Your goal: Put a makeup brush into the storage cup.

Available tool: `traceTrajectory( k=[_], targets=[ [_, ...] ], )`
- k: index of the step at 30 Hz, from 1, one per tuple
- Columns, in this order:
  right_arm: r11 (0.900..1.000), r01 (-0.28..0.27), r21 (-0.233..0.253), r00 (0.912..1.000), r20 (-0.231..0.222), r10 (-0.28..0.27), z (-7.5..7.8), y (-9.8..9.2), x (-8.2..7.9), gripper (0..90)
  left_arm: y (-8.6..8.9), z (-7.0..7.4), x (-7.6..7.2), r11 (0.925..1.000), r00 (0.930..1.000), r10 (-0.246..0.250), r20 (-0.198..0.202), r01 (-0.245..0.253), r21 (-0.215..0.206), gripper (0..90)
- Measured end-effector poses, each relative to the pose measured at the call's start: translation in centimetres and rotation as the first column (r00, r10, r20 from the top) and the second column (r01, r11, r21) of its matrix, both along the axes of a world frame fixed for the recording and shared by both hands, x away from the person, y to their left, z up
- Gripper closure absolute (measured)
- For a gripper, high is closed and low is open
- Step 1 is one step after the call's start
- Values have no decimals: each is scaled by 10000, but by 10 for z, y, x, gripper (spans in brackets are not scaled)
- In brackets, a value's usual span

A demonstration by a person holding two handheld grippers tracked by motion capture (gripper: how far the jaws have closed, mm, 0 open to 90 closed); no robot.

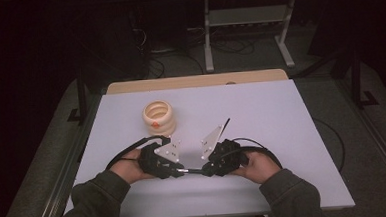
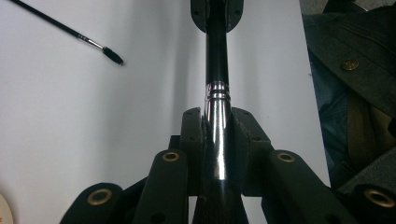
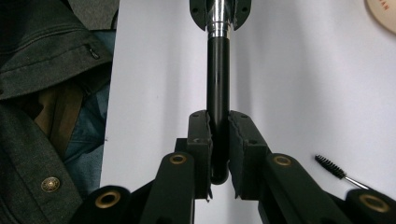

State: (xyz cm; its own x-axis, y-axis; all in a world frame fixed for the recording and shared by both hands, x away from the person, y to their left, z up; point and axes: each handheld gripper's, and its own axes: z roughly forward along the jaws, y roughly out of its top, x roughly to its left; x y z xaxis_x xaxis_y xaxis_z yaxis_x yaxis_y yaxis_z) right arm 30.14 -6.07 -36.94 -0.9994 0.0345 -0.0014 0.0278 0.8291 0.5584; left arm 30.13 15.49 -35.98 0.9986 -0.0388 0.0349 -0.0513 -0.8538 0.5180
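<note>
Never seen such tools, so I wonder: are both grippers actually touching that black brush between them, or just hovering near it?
Touching. In the left gripper view the left gripper pinches the brush at its silver band; in the right gripper view the right gripper pinches its handle end.

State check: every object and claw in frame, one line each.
Makeup brush: held level between both claws, off the table.
Left claw: shut on the brush's silver ferrule end.
Right claw: shut on the brush's black handle end.
Spoolie wand: lying flat on the table, untouched.
Cream ribbed holder: upright, open top, contents not visible.
</note>
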Motion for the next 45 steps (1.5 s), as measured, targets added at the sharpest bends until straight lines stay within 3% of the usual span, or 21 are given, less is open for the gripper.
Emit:
traceTrajectory(
  k=[4, 10, 22, 23, 25, 29, 33, 38, 45],
  targets=[
    [10000, -12, -53, 10000, 75, 13, -1, 1, 0, 784, -1, -1, -1, 9998, 10000, -68, 51, 67, 173, 761],
    [9999, 163, 16, 9997, -188, -163, -1, 1, 2, 739, -2, 4, -1, 9994, 9998, -145, 140, 141, 307, 761],
    [9990, -56, -444, 9999, -115, 51, -9, 8, 2, 782, -3, 6, -2, 9993, 9994, -99, 323, 87, 361, 752],
    [9991, -45, -417, 10000, -58, 43, -8, 8, 1, 782, -2, 6, -2, 9996, 9995, -20, 315, 11, 288, 730],
    [9989, -22, -474, 10000, -11, 21, -8, 7, 1, 783, 2, 8, 1, 9993, 9991, 368, 207, -369, 51, 575],
    [9988, 73, -482, 9999, 146, -66, -9, 4, 0, 783, 12, 13, 2, 9950, 9967, 809, -77, -812, -588, 531],
    [9991, 265, -344, 9995, 199, -259, -8, -1, 0, 784, 18, 14, 3, 9924, 9954, 951, -123, -958, -772, 499],
    [9992, 374, -146, 9989, 288, -370, -8, -5, 0, 784, 22, 9, 1, 9915, 9935, 1111, -264, -1126, -652, 495],
    [9993, 340, -165, 9989, 343, -334, -8, -3, -2, 783, 17, 7, 3, 9929, 9945, 1029, -190, -1038, -573, 555]
  ],
)
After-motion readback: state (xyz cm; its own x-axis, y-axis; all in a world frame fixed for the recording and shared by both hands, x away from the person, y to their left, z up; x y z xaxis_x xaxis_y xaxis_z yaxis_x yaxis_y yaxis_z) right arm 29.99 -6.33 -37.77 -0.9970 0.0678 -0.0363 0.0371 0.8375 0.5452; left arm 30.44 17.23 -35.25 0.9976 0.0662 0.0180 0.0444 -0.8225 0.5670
